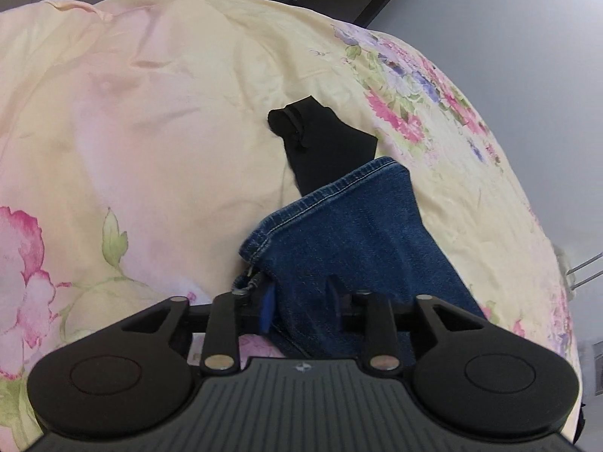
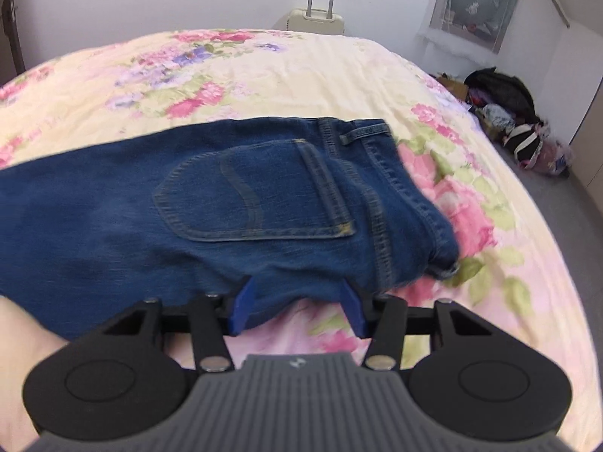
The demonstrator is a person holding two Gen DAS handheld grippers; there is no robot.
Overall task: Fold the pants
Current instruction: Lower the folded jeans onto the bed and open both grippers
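1. The jeans (image 2: 211,203) are laid on the flowered bedspread (image 2: 309,75), back pocket (image 2: 248,192) upward and waistband (image 2: 361,173) toward the right in the right wrist view. The hem end (image 1: 339,218) of the legs is seen in the left wrist view, raised off the bed.
2. The left tool (image 1: 301,301) is clenched on the denim near the hem; the cloth is bunched between its blue pads and draped over them. This grip should be kept firm while the legs are carried.
3. The right tool (image 2: 297,301) stands with its jaws spread, the near edge of the seat lying between them. Whether the denim is actually pinched cannot be told with certainty; it reads as released, or as closing.
4. The step in hand is judged to be the lengthwise fold, hem brought toward the waistband. Both layers of denim should be gathered by the right tool before anything is lifted, so that the upper layer is not dragged alone.
5. The hem should be carried low and level, so that a straight crease is formed at the knee.
6. A black garment (image 1: 320,143) lies just beyond the hem on the bed; it should be kept out of the fold.
7. Edges should be aligned before release, since thick denim is likely to spring back.
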